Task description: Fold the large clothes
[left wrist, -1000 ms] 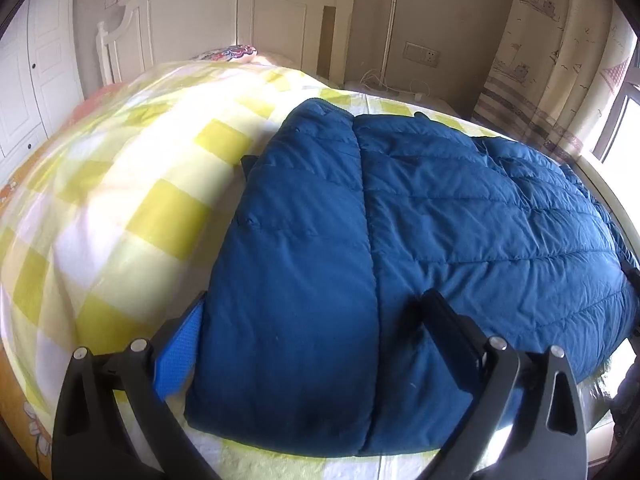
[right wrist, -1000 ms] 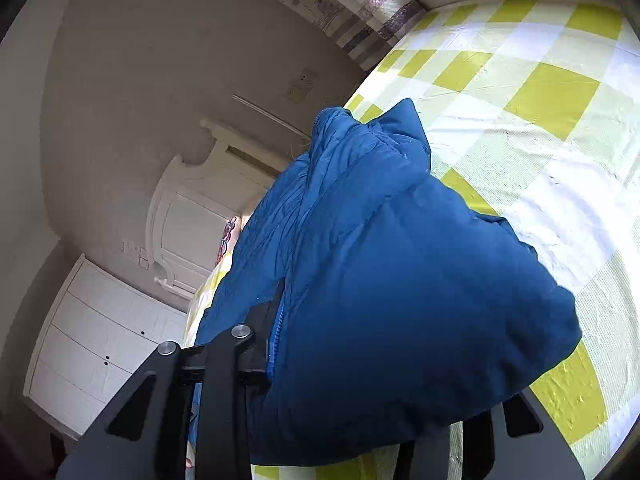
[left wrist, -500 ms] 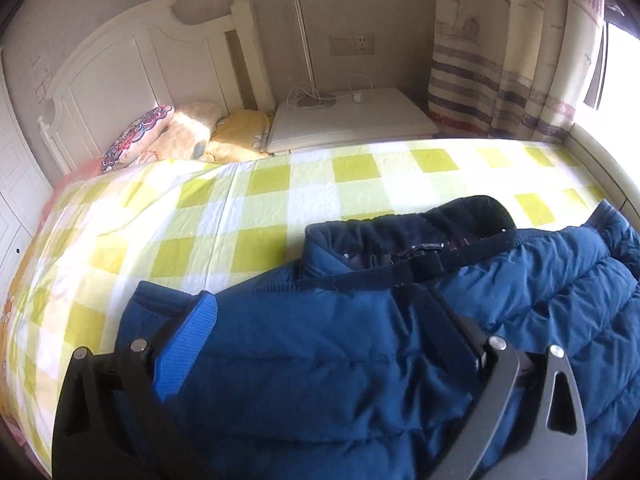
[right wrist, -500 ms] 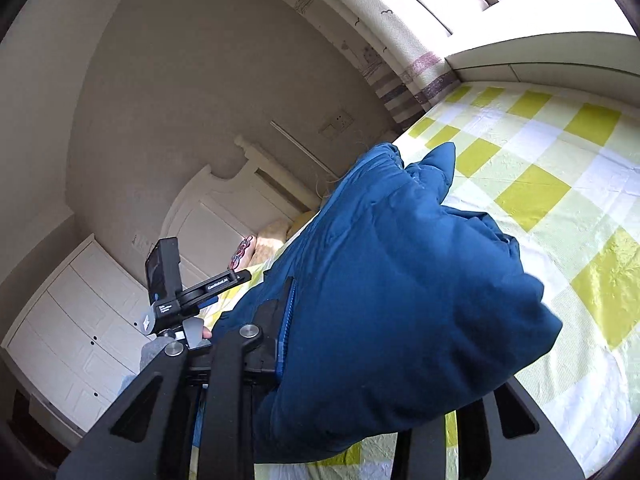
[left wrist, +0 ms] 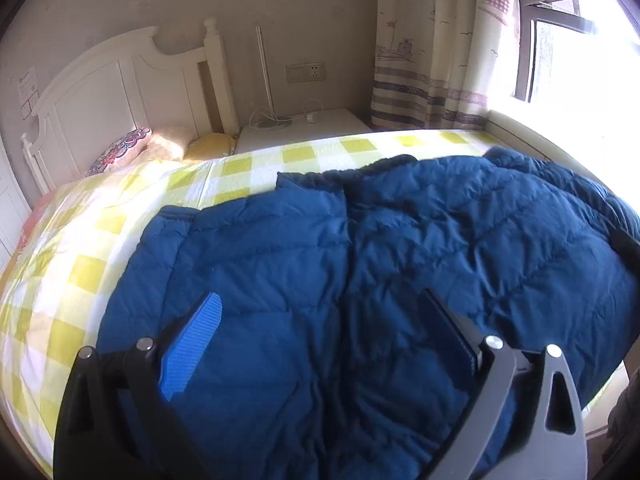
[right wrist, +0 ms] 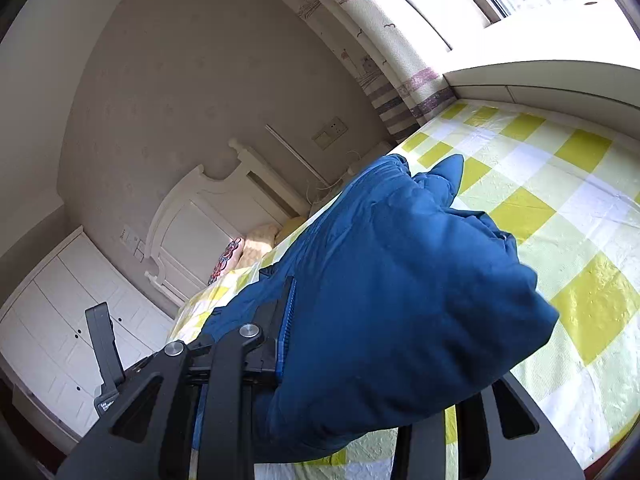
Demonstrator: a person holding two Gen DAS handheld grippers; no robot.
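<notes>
Home bedroom: bed, headboard, curtains.

Your left gripper hangs over the near part of the jacket, which lies spread across the bed; its collar end points toward the bed's far edge; behind that edge stands the nightstand, with the headboard to its left and the curtain and window to its right; pillows lie before the headboard; your right gripper has a thick bunch of the jacket between its fingers, raised above the bed, the wardrobe far to the left.
</notes>
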